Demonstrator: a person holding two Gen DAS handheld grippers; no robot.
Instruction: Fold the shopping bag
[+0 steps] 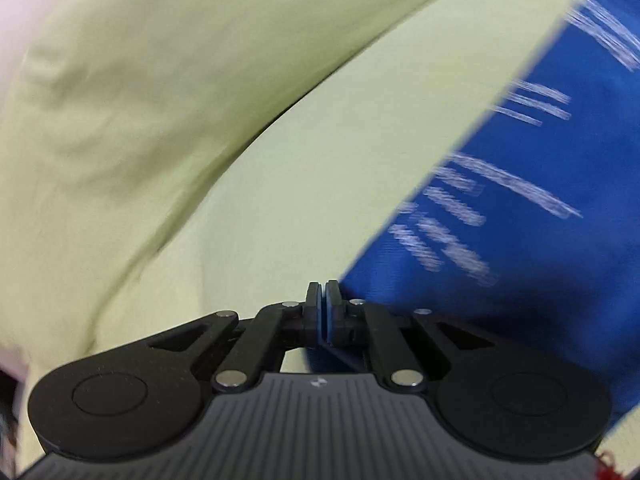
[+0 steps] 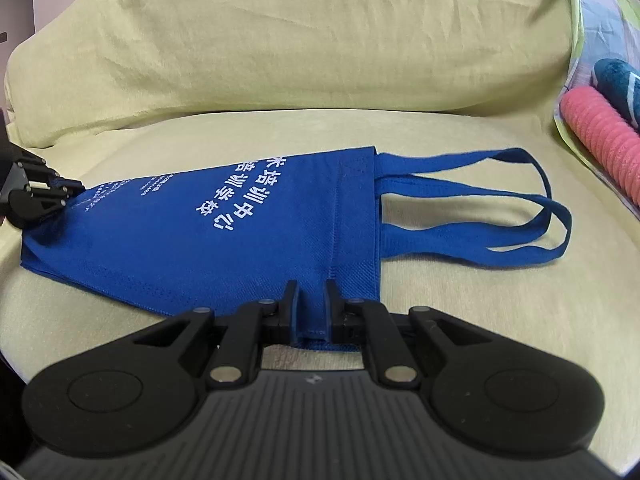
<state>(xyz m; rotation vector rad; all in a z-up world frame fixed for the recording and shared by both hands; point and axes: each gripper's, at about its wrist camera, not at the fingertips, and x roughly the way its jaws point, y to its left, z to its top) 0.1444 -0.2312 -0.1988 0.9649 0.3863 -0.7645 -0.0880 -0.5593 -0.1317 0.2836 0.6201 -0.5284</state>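
Here, a blue shopping bag (image 2: 224, 236) of non-woven fabric lies flat on a pale yellow-green cushioned seat (image 2: 460, 300), its white printed characters (image 2: 236, 188) facing up. The bag's two pairs of handles (image 2: 500, 200) trail to the right across the seat, loops lying flat and partly overlapping. A large cushion (image 2: 280, 40) in the same yellow-green cover rises behind the bag. At the right margin, a pink ribbed roll (image 2: 600, 136) and a teal fabric item (image 2: 620, 80) rest on a patterned cloth, well apart from the bag.

The right gripper (image 2: 312, 304) is seen from its own camera at the near edge of the bag. Its jaws stand close together with a narrow fold of blue fabric between them, the pads pressing on that fold; the gripped part lies near the bag's mouth hem.

The left gripper (image 2: 60, 190) appears in the right wrist view at the far left corner of the bag, its black linkage touching the fabric there. In its own view the left gripper (image 1: 323, 308) shows its blue-faced pads nearly meeting, with only a thin slit between them. The bag's edge (image 1: 520, 200) runs up to the jaws and blue fabric appears in that slit, so the corner is pinched. That view is streaked with motion blur, so the print on the bag is unreadable.
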